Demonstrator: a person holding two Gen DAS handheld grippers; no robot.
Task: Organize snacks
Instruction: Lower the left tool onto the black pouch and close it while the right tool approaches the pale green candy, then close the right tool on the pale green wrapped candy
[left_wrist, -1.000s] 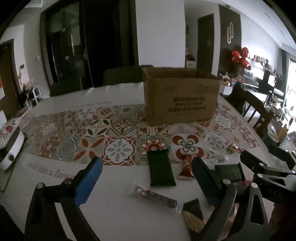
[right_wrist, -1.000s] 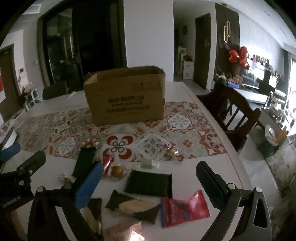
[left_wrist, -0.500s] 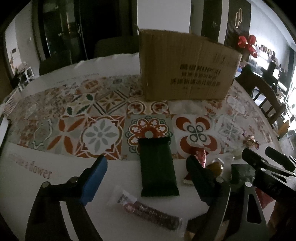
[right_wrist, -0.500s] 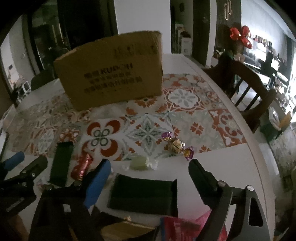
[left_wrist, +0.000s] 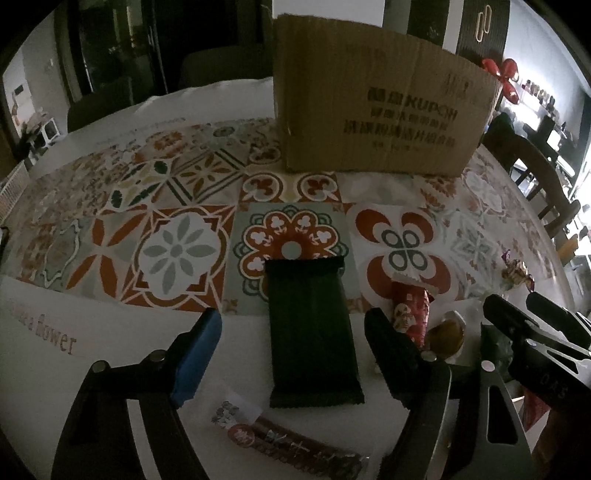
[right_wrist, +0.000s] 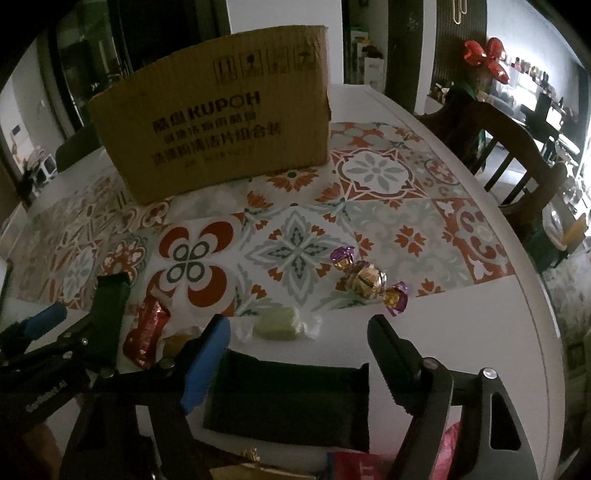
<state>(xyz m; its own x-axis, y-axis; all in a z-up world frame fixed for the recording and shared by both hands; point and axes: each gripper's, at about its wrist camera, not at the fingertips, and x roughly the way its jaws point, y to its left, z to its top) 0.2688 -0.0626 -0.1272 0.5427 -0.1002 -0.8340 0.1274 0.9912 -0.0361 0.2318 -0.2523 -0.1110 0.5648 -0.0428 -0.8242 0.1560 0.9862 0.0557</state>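
Left tool (left_wrist: 291, 354) and right tool (right_wrist: 297, 356) both stood wide, jaws closing, each straddling a dark green packet (left_wrist: 312, 332) (right_wrist: 290, 397) flat on the surface (right_wrist: 461, 325) — pads not yet pressing.

Risk: thin flat packets could slide or escape the pinch; the tools, close together, might collide.

Counted: two green packets, one cardboard box (right_wrist: 218, 129), one purple-wrapped candy (right_wrist: 367, 278), one pale green candy (right_wrist: 279, 323).

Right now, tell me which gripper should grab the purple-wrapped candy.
Right. The purple-wrapped candy lies just ahead of the right gripper, slightly to its right. From the left gripper it sits at the far right edge, beyond the other snacks. Both jaws are closing, each with a dark packet between.
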